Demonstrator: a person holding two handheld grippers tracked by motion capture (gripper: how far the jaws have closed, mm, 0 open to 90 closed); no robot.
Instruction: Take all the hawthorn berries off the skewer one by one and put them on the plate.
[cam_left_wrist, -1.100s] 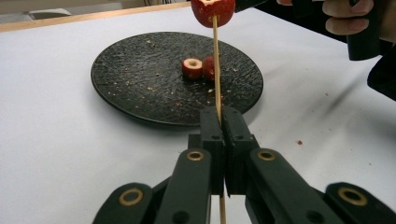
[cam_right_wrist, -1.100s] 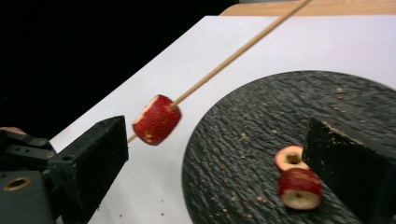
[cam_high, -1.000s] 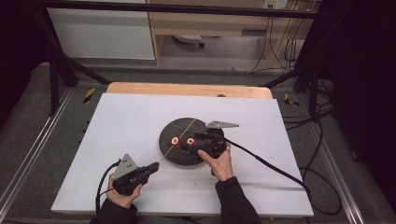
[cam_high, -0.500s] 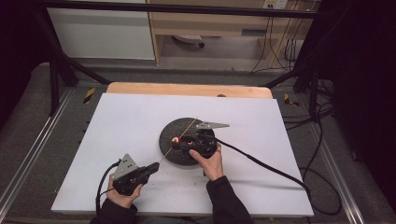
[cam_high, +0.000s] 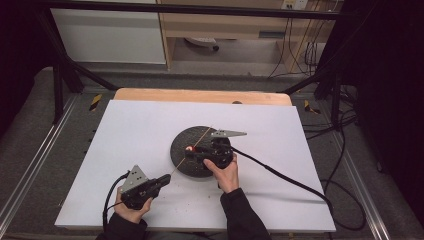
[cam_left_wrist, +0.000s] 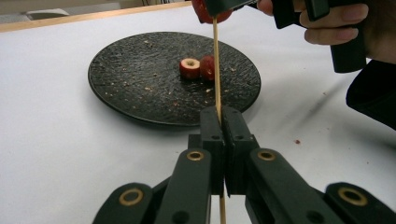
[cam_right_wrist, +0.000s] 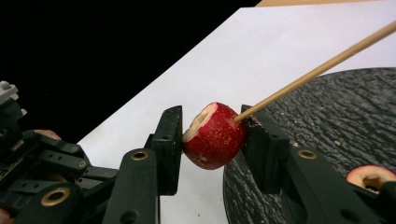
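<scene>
My left gripper (cam_high: 165, 180) rests low on the white table, shut on the lower end of a thin wooden skewer (cam_high: 200, 140) that slants up over a black round plate (cam_high: 182, 137). In the left gripper view its jaws (cam_left_wrist: 222, 116) pinch the skewer (cam_left_wrist: 216, 60). My right gripper (cam_high: 192, 150) has just been closing and is now shut on a cored red fruit (cam_right_wrist: 215, 135) that sits on the skewer (cam_right_wrist: 317, 70) above the plate's near-left edge. Two more red fruit pieces (cam_left_wrist: 190, 68) lie on the plate (cam_left_wrist: 140, 79).
The white board (cam_high: 125, 130) covers a wooden table. Crumbs are scattered on the plate and near it. The right gripper's black cable (cam_high: 280, 175) trails off to the right across the board. Metal frame rails run along both sides.
The right gripper's jaws have closed onto the red fruit at the skewer, with only a small shift of the hand over the plate. The left gripper and skewer have stayed put.
</scene>
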